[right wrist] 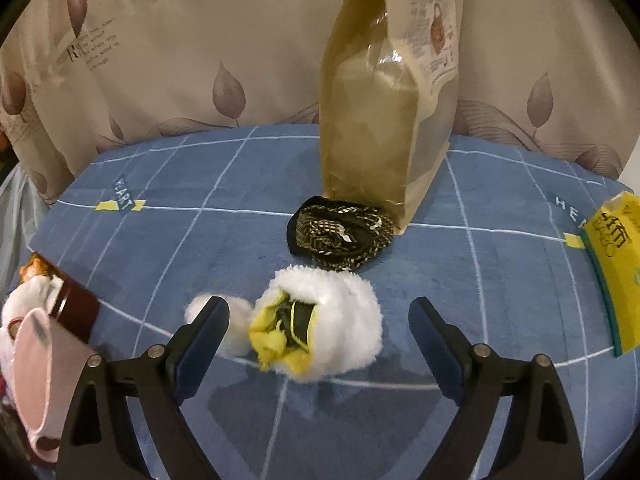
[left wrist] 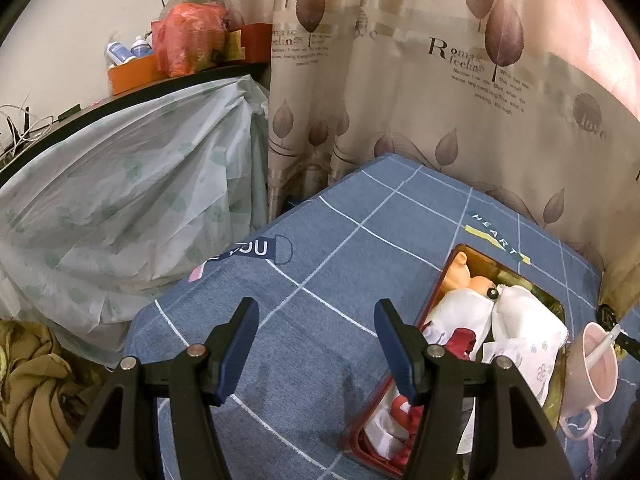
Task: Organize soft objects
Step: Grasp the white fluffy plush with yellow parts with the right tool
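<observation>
leaf-print curtain (left wrist: pixel 420 92), blue checked bedsheet (left wrist: pixel 320 280)

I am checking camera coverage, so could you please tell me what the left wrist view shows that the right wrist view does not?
Only the left wrist view shows the shelf with an orange plastic bag and the draped pale sheet.

Only the right wrist view shows the white fluffy item, the black patterned bundle, the upright paper bag and the yellow packet.

Both show the blue checked cover, the leaf curtain, the red box of soft items and the pink cup.
</observation>
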### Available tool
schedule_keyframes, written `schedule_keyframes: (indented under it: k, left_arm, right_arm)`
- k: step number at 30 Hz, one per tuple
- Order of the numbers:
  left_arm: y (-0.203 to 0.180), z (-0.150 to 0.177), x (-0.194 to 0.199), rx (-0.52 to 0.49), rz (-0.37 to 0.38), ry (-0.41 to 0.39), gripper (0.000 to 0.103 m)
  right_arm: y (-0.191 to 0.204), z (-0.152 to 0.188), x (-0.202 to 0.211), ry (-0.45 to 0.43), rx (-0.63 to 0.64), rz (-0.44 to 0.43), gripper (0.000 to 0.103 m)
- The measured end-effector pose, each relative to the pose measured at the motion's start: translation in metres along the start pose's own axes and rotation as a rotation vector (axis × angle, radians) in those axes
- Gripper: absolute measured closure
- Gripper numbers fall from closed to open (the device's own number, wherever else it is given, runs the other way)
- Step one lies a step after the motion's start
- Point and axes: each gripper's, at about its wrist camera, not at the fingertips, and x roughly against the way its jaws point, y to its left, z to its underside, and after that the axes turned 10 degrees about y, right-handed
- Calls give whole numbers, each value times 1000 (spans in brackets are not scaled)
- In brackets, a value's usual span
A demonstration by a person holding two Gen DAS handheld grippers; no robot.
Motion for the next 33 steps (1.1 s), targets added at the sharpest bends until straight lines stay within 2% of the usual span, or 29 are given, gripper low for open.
schedule_keyframes:
  k: [7, 9, 11, 14, 25, 30, 33]
  left_arm:
    - [-5, 0, -2, -22, -12, -3, 42]
    - [-6, 0, -3, -27, -15, -4, 42]
    - [-7, 1, -4, -30, -19, -4, 42]
    - [-9, 1, -4, -41, -26, -3, 42]
    - [-20, 6, -2, -92, -24, -13, 42]
    - [-40, 11, 13, -163, -7, -31, 42]
    - [-54, 14, 29, -194, 41, -51, 42]
  right_arm:
    - [-7, -1, -24, 20, 13, 41, 14]
    - [-10, 3, -25, 11, 16, 44, 21]
    - [-9, 6, -27, 16, 34, 34, 34]
    - [-4, 9, -26, 6, 71, 57, 40]
    - [-8, 13, -25, 7, 68, 47, 41]
    - [-6, 13, -26, 9, 75, 53, 41]
    - [-8, 13, -26, 9, 72, 48, 41]
